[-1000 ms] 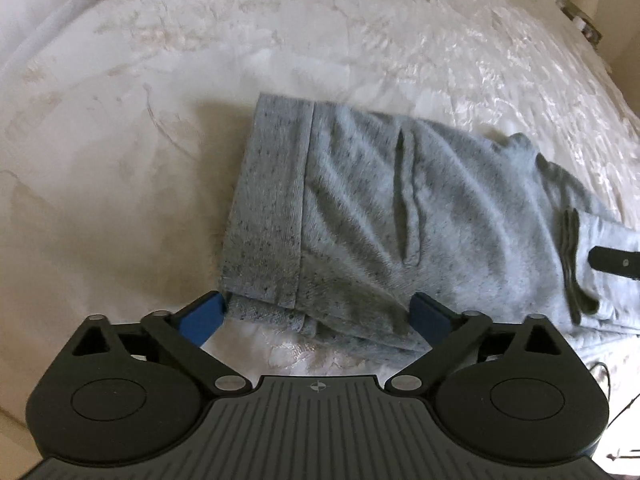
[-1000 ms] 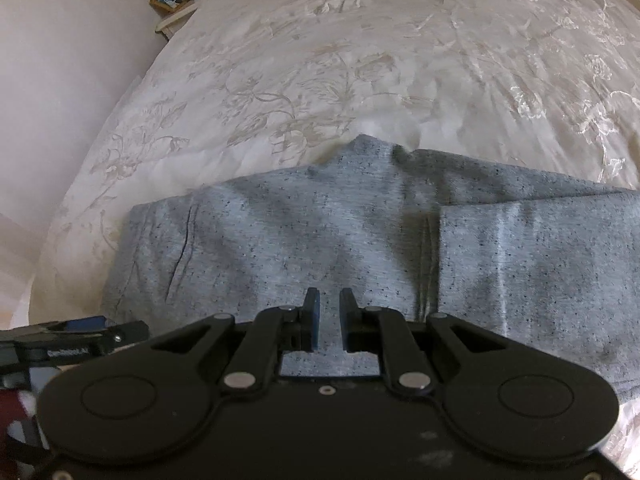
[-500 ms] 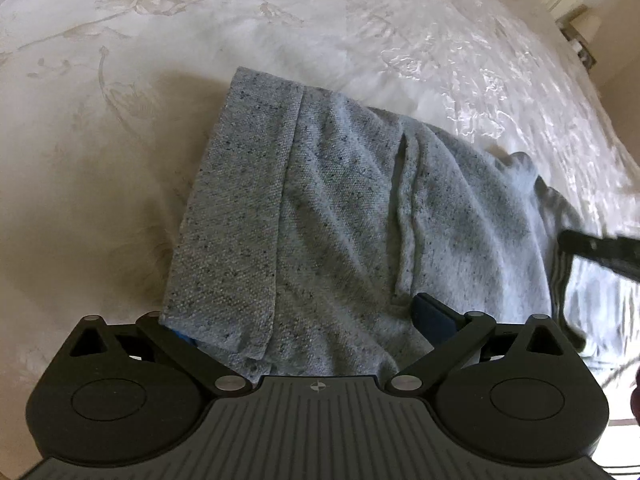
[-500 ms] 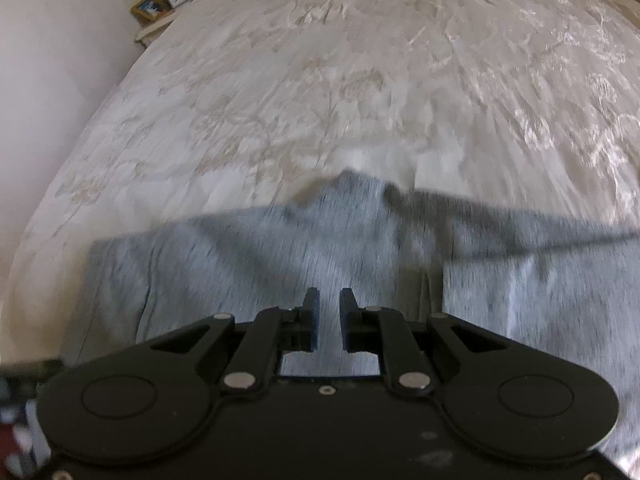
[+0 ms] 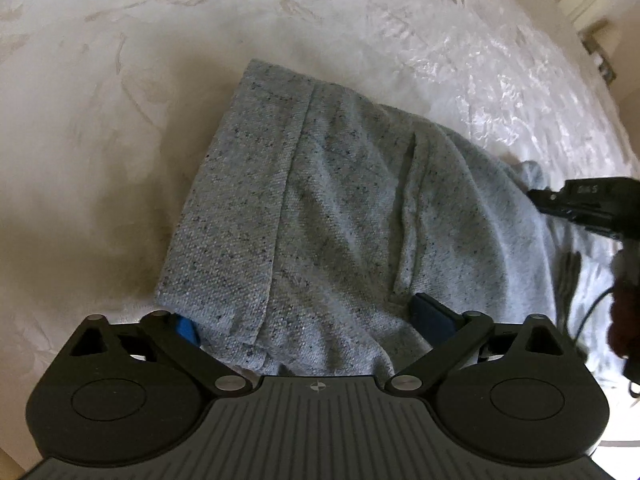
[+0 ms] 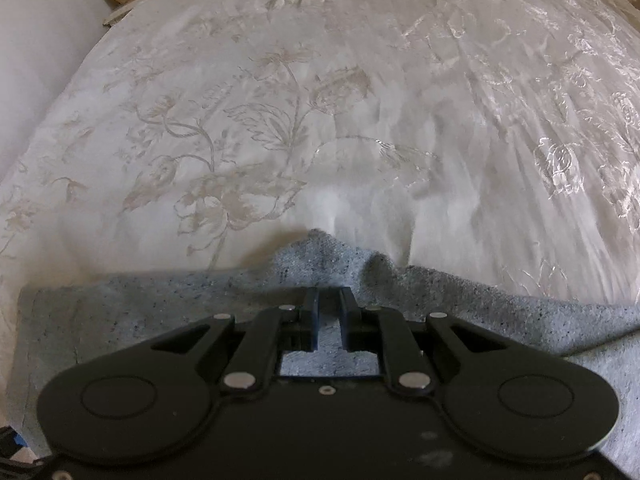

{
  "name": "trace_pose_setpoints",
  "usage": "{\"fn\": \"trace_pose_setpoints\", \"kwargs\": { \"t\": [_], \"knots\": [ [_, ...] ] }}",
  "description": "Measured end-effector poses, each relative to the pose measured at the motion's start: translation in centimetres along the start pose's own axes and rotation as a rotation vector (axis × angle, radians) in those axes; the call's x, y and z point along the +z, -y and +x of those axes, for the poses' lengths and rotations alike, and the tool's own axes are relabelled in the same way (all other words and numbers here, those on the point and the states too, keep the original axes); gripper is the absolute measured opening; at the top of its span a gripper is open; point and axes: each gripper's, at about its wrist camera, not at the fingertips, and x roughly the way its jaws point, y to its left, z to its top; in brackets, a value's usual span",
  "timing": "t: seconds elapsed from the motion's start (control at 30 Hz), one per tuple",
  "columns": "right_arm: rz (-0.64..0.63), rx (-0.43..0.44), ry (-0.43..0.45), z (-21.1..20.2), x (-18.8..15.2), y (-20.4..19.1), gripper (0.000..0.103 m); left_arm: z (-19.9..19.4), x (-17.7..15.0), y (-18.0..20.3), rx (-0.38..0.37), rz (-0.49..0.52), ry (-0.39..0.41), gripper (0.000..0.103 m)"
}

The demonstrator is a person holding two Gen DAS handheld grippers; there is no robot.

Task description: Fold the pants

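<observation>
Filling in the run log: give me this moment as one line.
left gripper: open, straddling waistband | right gripper: nearly shut, fabric between fingers, grip unclear | grey knit pants: on white embroidered bedspread

Left gripper (image 5: 308, 322) low over near edge of pants (image 5: 344, 216), fingers spread wide — blue pad of left finger (image 5: 186, 328) partly under cloth, right finger (image 5: 434, 314) resting on top. Right gripper (image 6: 329, 312) over cloth, fingers drawn close, narrow gap between pads — grey fabric visible in gap; grip on it cannot be told. Right gripper also seen in left view at far right edge (image 5: 580, 204).
</observation>
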Motion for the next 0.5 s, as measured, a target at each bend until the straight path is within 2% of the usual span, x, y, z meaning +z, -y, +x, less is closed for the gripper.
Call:
{"fn": "trace_pose_setpoints", "kwargs": {
  "t": [0.03, 0.2, 0.27, 0.5],
  "knots": [
    [0.0, 0.007, 0.001, -0.3, -0.2, 0.0, 0.014, -0.1, 0.0, 0.3, 0.006, 0.005, 0.01, 0.089],
    [-0.024, 0.057, -0.02, -3.6, -3.7, 0.0, 0.014, -1.3, -0.1, 0.8, 0.06, 0.02, 0.064, 0.051],
    [-0.028, 0.075, -0.047, -5.1, -6.0, 0.1, 0.014, -1.7, 0.1, 0.3, 0.054, -0.003, 0.072, 0.042],
    [-0.044, 0.078, -0.138, -8.5, -14.0, 0.4, 0.014, -2.9, -0.4, 0.6, 0.049, 0.053, 0.13, 0.028]
  ]
}}
